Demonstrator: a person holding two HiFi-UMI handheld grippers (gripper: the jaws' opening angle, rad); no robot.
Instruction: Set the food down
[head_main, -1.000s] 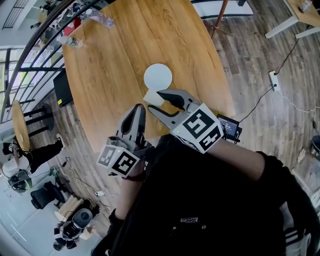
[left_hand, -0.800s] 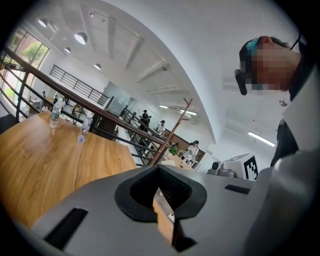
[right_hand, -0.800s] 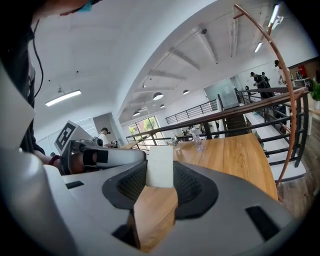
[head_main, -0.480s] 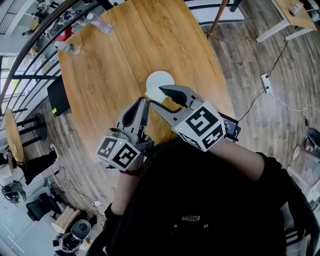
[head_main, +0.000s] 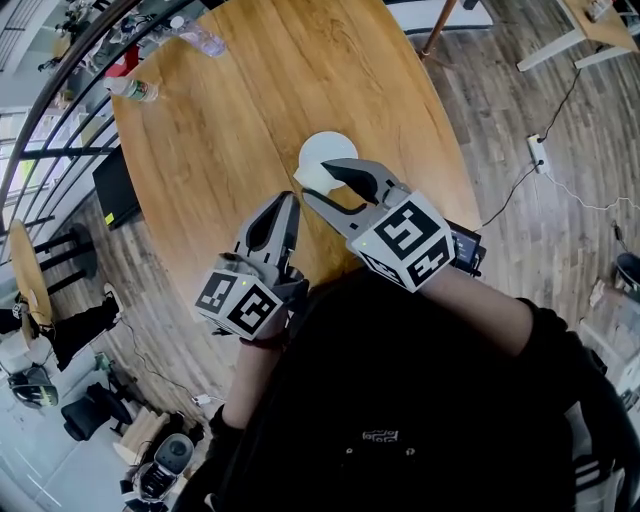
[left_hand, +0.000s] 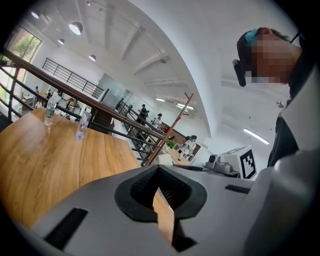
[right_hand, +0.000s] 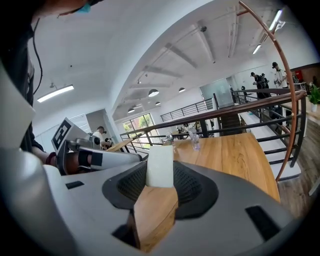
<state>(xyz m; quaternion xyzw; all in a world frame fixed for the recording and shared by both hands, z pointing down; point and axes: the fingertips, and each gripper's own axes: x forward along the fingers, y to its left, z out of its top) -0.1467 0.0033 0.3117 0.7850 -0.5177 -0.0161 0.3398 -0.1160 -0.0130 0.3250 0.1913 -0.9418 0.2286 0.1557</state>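
A pale, cream block of food (head_main: 309, 178) sits between the jaws of my right gripper (head_main: 318, 183), which is shut on it. It hangs over the near rim of a round white plate (head_main: 332, 148) on the wooden table (head_main: 230, 110). In the right gripper view the food (right_hand: 160, 166) stands upright between the black pads (right_hand: 192, 187), above the tabletop. My left gripper (head_main: 288, 203) is just left of the right one, over the table's near edge, shut and empty. In its own view the left gripper (left_hand: 161, 189) shows only a thin wedge of wood between its jaws.
Two plastic bottles (head_main: 135, 90) (head_main: 205, 42) stand at the table's far left by a metal railing (head_main: 60, 110). A black device (head_main: 466, 250) lies at the table's near right edge. A power strip (head_main: 535, 152) and cable lie on the floor to the right.
Both grippers have moved forward over the table toward the plate. The food, earlier short of the plate's near rim, now overlaps it. Both grips look unchanged.
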